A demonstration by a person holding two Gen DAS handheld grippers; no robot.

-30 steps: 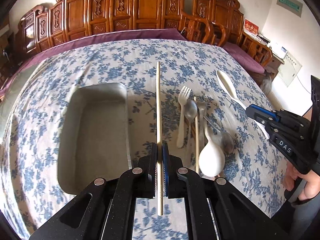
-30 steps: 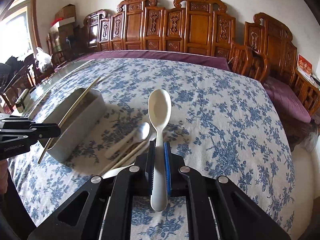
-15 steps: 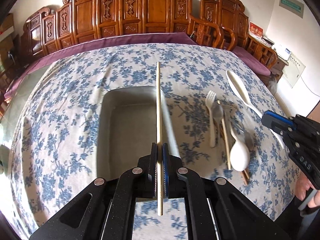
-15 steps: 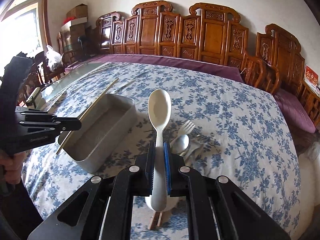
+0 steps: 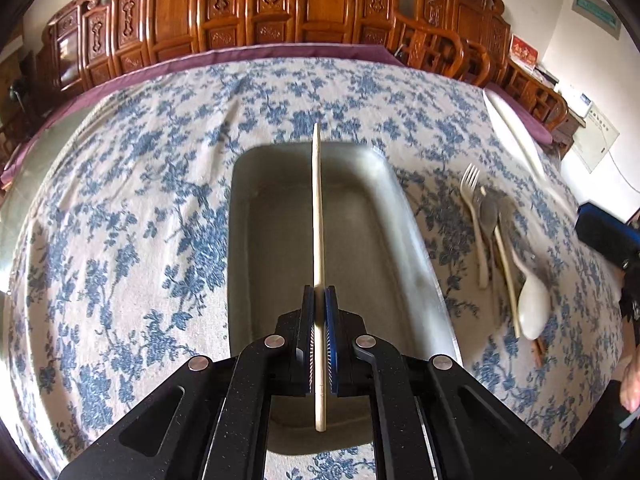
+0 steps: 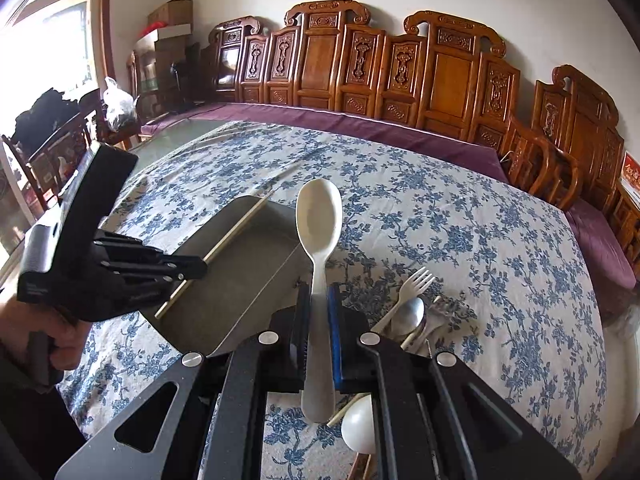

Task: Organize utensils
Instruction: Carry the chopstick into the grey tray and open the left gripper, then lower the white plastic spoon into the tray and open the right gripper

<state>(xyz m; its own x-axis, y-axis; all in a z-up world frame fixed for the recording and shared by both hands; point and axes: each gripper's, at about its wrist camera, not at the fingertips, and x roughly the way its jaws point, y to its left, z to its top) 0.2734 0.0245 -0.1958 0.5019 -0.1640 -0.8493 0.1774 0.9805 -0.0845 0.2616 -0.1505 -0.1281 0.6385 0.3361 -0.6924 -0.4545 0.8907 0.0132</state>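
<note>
Left claw point(image 5: 319, 300) has swung over the grey rectangular metal tray point(image 5: 404, 216), now directly beneath it, clamped on a pale wooden chopstick point(image 5: 318, 208); ready to drop. Right claw point(image 6: 318, 300) grips white plastic spoon point(image 6: 319, 224); loose cutlery pile point(image 6: 412, 312) just right.

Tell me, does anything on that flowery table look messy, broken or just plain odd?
Nothing looks broken or spilled. The only untidy spot is the loose heap right of the metal tray: a fork, a metal spoon, a chopstick and a white spoon lying crisscrossed over each other on the tablecloth.
</note>
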